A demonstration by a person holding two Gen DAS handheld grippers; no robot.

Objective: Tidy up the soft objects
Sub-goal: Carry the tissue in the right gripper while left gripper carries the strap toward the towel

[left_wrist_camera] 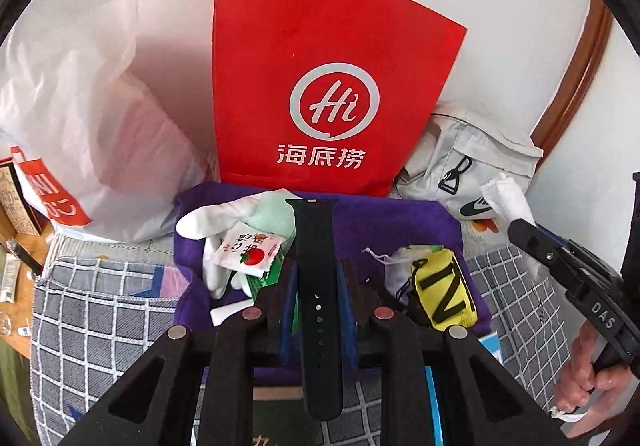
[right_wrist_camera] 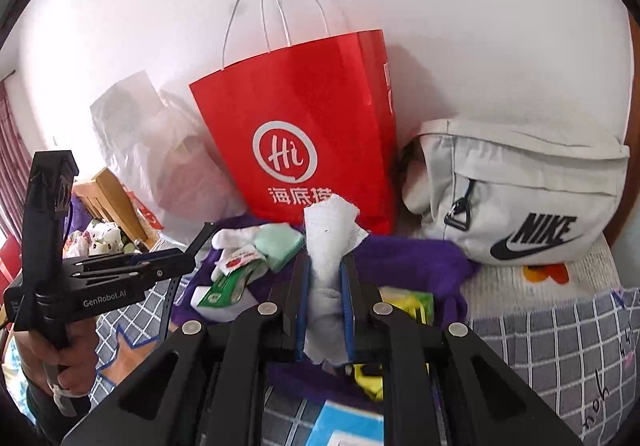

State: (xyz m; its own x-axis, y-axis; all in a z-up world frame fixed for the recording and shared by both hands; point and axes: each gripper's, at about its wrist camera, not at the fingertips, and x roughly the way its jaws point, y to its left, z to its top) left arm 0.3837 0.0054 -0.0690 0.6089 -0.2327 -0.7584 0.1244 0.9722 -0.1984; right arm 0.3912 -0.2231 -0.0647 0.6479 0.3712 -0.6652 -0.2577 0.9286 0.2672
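The black watch strap (left_wrist_camera: 318,286) stands clamped between the left gripper (left_wrist_camera: 317,298) fingers, above the purple towel (left_wrist_camera: 400,214). The white tissue (right_wrist_camera: 330,266) is pinched between the right gripper (right_wrist_camera: 325,302) fingers, over that towel, before the red paper bag (right_wrist_camera: 304,126).

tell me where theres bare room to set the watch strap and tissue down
Bare purple towel shows between the red bag and the Nike pouch; the checked cover right of the towel is also free. The towel's left side is crowded with the white glove, packets and yellow pouch.
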